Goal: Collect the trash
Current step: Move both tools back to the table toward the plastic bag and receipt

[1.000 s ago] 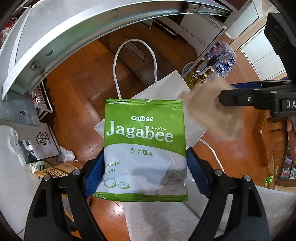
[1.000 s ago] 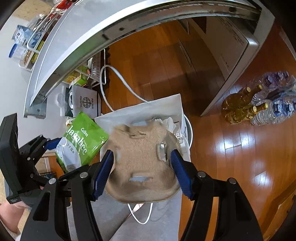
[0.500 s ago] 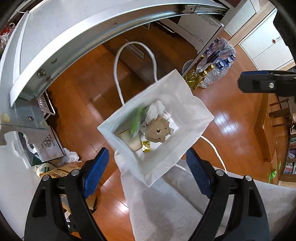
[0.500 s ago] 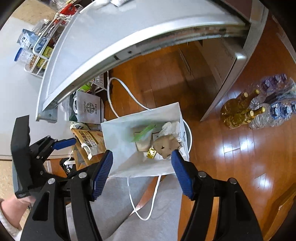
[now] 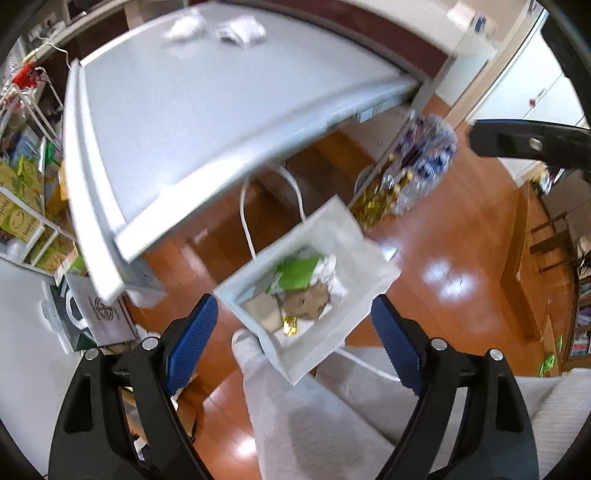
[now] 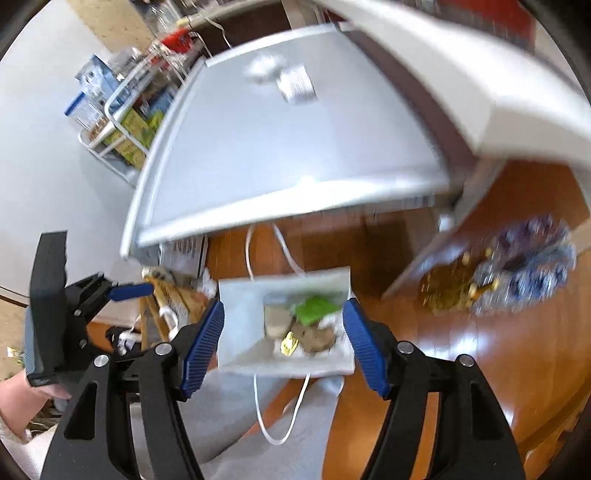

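Observation:
A white paper bag (image 5: 365, 273) (image 6: 240, 306) with cord handles stands open on the wood floor below me. Inside lie the green Jagabee snack bag (image 5: 297, 275) (image 6: 316, 308), a brown pulp tray (image 5: 304, 301) (image 6: 314, 338) and a gold wrapper (image 5: 290, 325) (image 6: 288, 343). My left gripper (image 5: 291, 339) is open and empty above the bag. My right gripper (image 6: 284, 343) is open and empty above it too. Two white crumpled wrappers (image 5: 240, 29) (image 6: 297, 85) lie at the far end of the grey table (image 5: 207, 110) (image 6: 280, 147).
Bottles in plastic wrap (image 5: 413, 166) (image 6: 517, 269) stand on the floor at the right. A wire rack with boxes (image 5: 22, 206) (image 6: 122, 122) is at the left. Bags and clutter (image 5: 96, 314) (image 6: 177, 288) sit under the table's left end. Grey trouser legs (image 5: 317, 417) are below.
Both grippers let go of the snack bag and the pulp tray, which dropped into the white bag. Both grippers have since risen and tilted up, bringing the tabletop into view.

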